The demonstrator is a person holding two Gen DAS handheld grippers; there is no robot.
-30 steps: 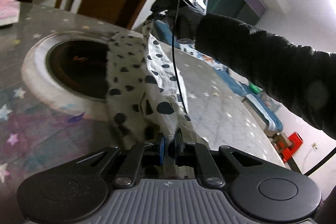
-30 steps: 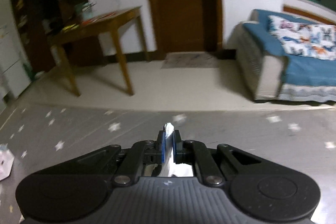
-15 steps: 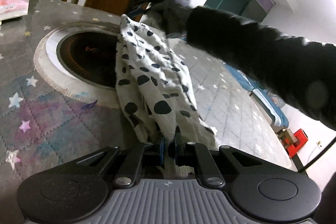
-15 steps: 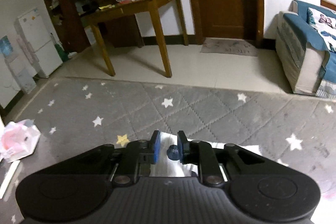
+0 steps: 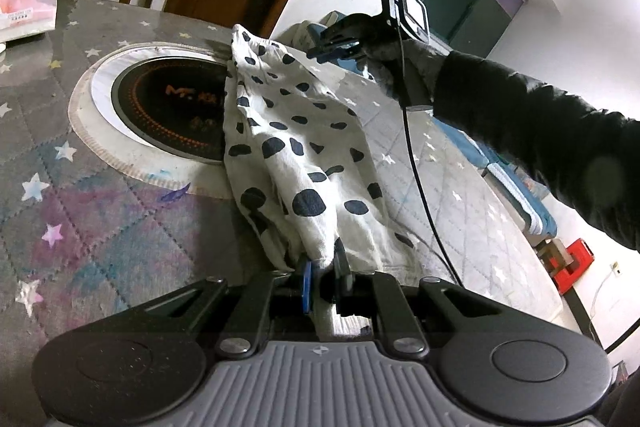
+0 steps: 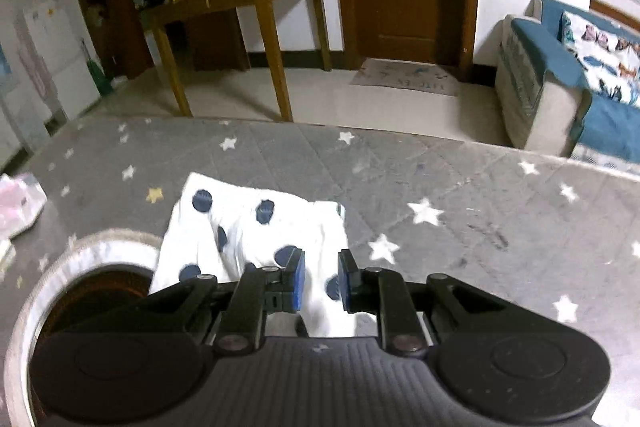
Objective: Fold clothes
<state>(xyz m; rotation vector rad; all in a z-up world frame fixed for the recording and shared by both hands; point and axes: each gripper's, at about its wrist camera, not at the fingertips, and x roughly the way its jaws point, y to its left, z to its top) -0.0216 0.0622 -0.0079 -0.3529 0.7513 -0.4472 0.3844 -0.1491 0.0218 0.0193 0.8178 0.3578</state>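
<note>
Presently the left gripper (image 5: 322, 273) is pinching the spotted garment's (image 5: 296, 147) near hem, anchoring it on the counter (image 5: 120, 219); the right gripper (image 6: 321, 281), jaws apart, is hovering above its far end.

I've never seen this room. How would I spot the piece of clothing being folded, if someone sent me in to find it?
Look for the table under a grey quilted cloth with stars, which has a round black cooktop set into it. The garment lies just beside that circle, overlapping its pale rim. It is the only white fabric with dark blue spots; the left gripper pinches its near end.
</note>
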